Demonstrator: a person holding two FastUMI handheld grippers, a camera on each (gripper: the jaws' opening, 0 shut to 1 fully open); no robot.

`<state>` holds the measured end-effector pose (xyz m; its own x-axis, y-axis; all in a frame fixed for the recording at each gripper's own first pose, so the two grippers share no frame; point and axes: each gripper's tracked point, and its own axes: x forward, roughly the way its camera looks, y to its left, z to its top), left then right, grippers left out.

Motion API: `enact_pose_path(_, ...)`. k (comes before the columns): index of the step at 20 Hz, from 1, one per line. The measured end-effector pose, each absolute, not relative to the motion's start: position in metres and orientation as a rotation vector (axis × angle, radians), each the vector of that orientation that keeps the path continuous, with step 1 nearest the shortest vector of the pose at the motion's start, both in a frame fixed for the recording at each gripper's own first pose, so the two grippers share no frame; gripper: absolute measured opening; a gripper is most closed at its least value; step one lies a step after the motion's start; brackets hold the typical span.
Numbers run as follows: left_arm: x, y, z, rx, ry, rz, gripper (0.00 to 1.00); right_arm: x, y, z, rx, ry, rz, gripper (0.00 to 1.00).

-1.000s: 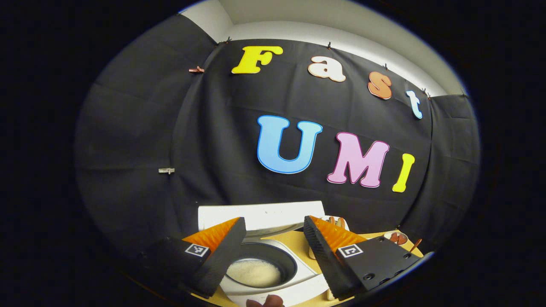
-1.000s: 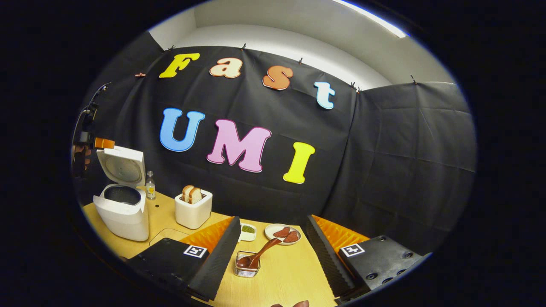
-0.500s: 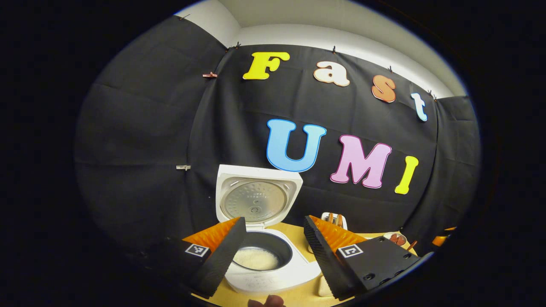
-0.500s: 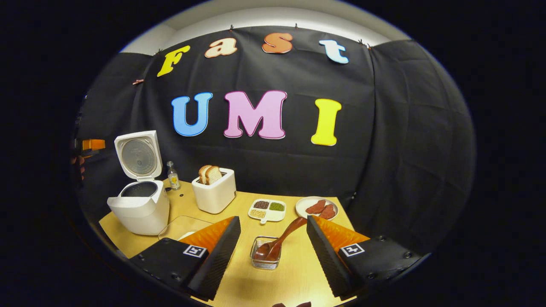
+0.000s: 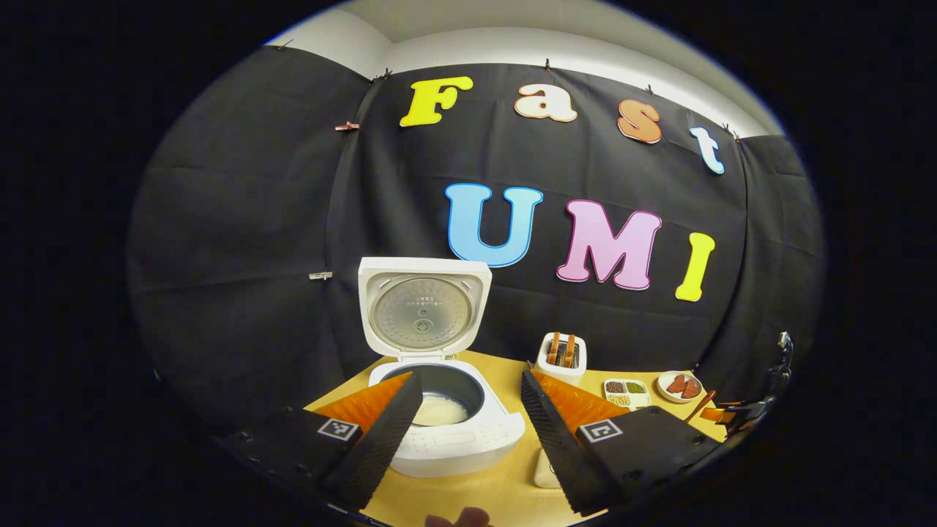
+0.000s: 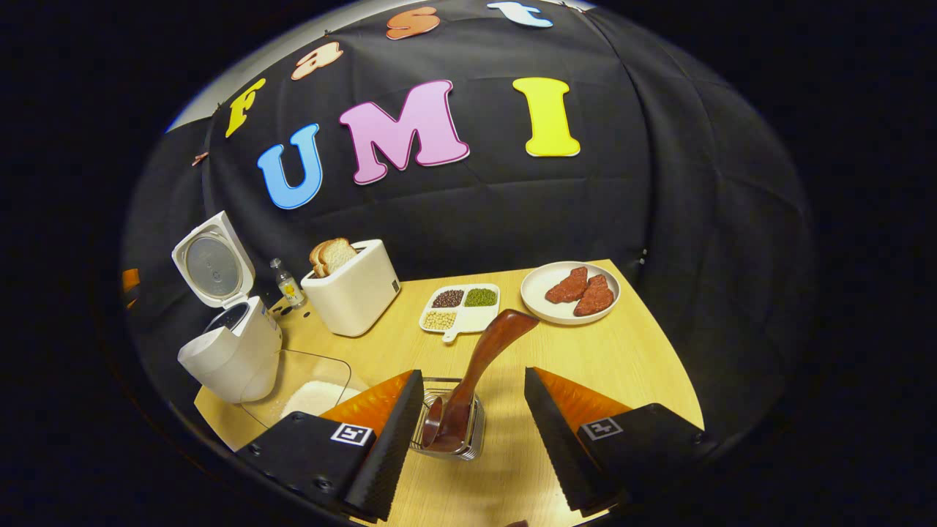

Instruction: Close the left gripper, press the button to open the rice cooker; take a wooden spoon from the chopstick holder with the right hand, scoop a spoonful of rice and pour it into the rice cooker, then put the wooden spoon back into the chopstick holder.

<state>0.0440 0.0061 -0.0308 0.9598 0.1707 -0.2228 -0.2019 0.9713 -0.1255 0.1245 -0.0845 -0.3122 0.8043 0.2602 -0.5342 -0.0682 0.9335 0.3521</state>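
Left gripper (image 5: 468,417): fingers spread wide, nothing held; lower centre of the left gripper view.
Rice cooker (image 5: 446,432): lid up, white rice in pot, between and beyond the left fingers.
Right gripper (image 6: 472,432): jaws wide apart, empty.
Wooden spoon (image 6: 476,380): leaning in chopstick holder (image 6: 450,432), bottom centre, between right fingers, untouched.
Glass rice container (image 6: 307,388): lower left, beside cooker.
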Motion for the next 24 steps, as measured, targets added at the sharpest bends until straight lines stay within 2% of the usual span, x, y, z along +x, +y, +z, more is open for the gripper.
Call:
enact_pose_path(7, 0.036, -0.016, -0.024, -0.124, 0.227, 0.225, 0.94, 0.155, -0.075, -0.359, 0.361, 0.679, 0.205, 0.88)
enact_pose_path(10, 0.035, -0.016, -0.025, -0.082, 0.228, 0.249, 0.94, 0.157, -0.064, -0.352, 0.374, 0.666, 0.224, 0.58)
enact_pose_path(11, 0.034, -0.017, -0.024, -0.085, 0.23, 0.252, 0.94, 0.156, -0.061, -0.349, 0.35, 0.653, 0.236, 0.45)
enact_pose_path(12, 0.033, -0.018, -0.026, -0.091, 0.234, 0.255, 0.94, 0.154, -0.063, -0.347, 0.313, 0.64, 0.235, 0.4)
enact_pose_path(13, 0.033, -0.018, -0.027, -0.094, 0.24, 0.262, 0.94, 0.15, -0.061, -0.342, 0.302, 0.633, 0.251, 0.24)
enact_pose_path(14, 0.031, -0.017, -0.03, -0.092, 0.244, 0.268, 0.94, 0.148, -0.058, -0.339, 0.309, 0.629, 0.27, 0.32)
enact_pose_path(16, 0.028, -0.015, -0.032, -0.08, 0.251, 0.281, 0.94, 0.145, -0.055, -0.332, 0.345, 0.625, 0.276, 0.22)
enact_pose_path(24, 0.016, -0.016, -0.026, -0.07, 0.245, 0.317, 0.94, 0.126, -0.054, -0.336, 0.474, 0.686, 0.262, 0.21)
